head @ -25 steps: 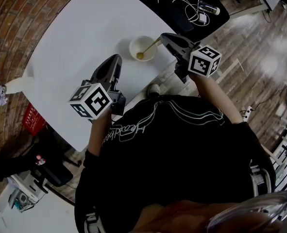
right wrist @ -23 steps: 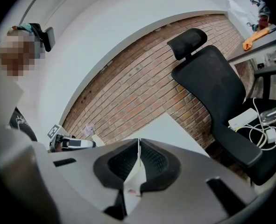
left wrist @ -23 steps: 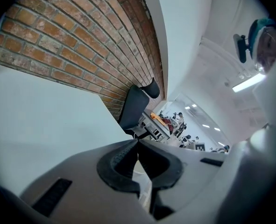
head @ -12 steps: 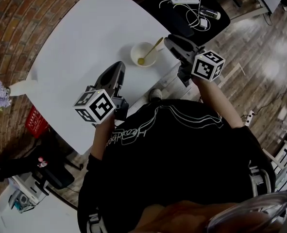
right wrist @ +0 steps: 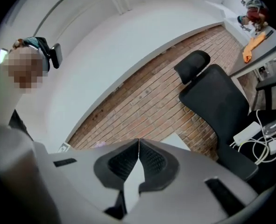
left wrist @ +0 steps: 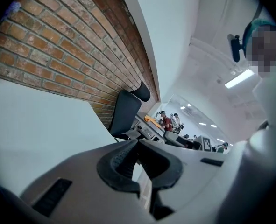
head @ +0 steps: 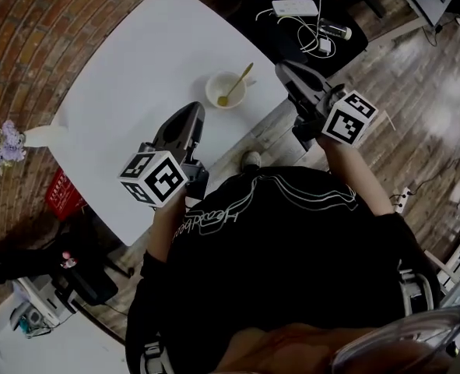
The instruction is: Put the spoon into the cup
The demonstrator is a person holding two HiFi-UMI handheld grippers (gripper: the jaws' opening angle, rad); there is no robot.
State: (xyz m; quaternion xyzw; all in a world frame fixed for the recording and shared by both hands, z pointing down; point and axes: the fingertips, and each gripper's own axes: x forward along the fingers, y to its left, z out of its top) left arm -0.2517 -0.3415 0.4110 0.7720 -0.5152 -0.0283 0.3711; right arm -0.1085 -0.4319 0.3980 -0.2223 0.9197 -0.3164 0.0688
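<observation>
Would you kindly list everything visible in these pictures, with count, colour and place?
table: one, white, middle of the head view.
cup: one, white, on the table near its right edge.
spoon: one, gold, bowl end inside the cup, handle leaning over the rim.
flowers: one bunch, purple, in a white vase by the table's left corner.
office chair: one, black, beyond the table.
power strip: one, white, on the chair seat with white cables.
bottle: one, clear, beside the power strip.
left gripper: one, grey, shut, empty, over the table.
right gripper: one, grey, shut, empty, right of the cup.
</observation>
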